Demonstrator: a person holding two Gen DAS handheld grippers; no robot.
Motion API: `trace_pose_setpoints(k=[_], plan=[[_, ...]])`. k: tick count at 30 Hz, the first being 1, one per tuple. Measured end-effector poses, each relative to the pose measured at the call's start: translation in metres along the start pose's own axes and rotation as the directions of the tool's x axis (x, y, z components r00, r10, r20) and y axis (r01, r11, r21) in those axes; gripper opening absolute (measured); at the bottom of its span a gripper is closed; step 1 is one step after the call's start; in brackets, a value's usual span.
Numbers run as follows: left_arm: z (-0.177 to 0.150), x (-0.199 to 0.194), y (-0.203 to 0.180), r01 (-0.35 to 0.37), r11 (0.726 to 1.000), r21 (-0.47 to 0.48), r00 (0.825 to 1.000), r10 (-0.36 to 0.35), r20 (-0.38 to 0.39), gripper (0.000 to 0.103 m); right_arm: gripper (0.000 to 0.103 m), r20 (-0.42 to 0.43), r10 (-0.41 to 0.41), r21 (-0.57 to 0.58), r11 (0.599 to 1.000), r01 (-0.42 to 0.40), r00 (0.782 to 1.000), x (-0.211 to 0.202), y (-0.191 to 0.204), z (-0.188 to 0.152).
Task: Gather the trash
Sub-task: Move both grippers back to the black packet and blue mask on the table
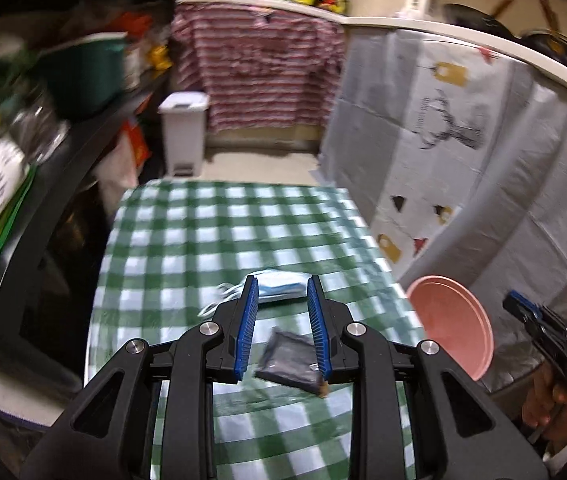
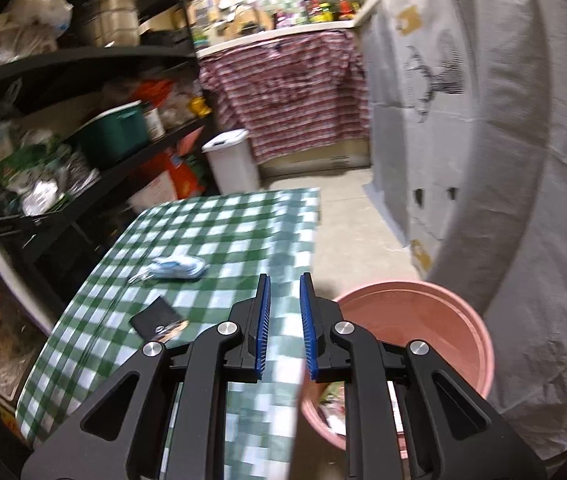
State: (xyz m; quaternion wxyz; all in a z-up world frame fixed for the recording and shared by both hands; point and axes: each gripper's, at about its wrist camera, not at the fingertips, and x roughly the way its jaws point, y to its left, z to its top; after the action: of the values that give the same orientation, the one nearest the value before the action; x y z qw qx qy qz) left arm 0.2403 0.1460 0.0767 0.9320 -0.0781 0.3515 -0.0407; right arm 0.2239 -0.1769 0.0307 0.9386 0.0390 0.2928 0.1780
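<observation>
Two pieces of trash are lying on the green-checked table (image 1: 187, 240): a dark flat wrapper (image 1: 289, 360) near the table's near edge, and a crumpled white-and-blue wrapper (image 1: 279, 286) a little farther along, just beyond it. Both are looking light, thin and limp, likely to slide on the smooth cloth and crumple under pressure rather than break. The dark one is lying almost flat, so a raised corner or edge is looking like the best place to pinch it; a shiny bit is sitting at its near corner. The white-and-blue one is bunched up, offering a fold in its middle that the pads could close on.

The left gripper (image 1: 283, 322) is hovering above both pieces, its jaws parted narrowly with nothing between them. The right gripper (image 2: 285, 320) is hanging over the table's right edge, jaws narrowly apart and empty too. The pink bucket (image 2: 479, 344) is standing on the floor just right of the table, with some scraps already showing inside
</observation>
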Motion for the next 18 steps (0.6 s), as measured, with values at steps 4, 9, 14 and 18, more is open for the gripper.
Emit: trace_pose_setpoints(k=[4,9,14,18], plan=[[0.001,0.001,0.016,-0.011,1.0,-0.013,1.0,0.011,0.011,0.025,0.017,-0.057,0.058,-0.064,0.996,-0.062,0.997,0.025,0.028,-0.007],[0.002,0.002,0.028,-0.004,0.999,-0.034,1.0,0.004,0.015,0.025,0.017,-0.123,0.117,-0.116,0.984,-0.132,0.986,0.054,0.057,-0.014],[0.003,0.004,0.037,-0.015,1.0,-0.028,1.0,0.015,0.023,0.025,0.018,-0.201,0.173,-0.152,0.967,-0.205,0.964,0.086,0.083,-0.022],[0.004,0.005,0.046,-0.021,0.999,-0.048,0.999,0.022,0.025,0.025,0.02,-0.247,0.182,-0.177,0.957,-0.229,0.952,0.116,0.099,-0.026]])
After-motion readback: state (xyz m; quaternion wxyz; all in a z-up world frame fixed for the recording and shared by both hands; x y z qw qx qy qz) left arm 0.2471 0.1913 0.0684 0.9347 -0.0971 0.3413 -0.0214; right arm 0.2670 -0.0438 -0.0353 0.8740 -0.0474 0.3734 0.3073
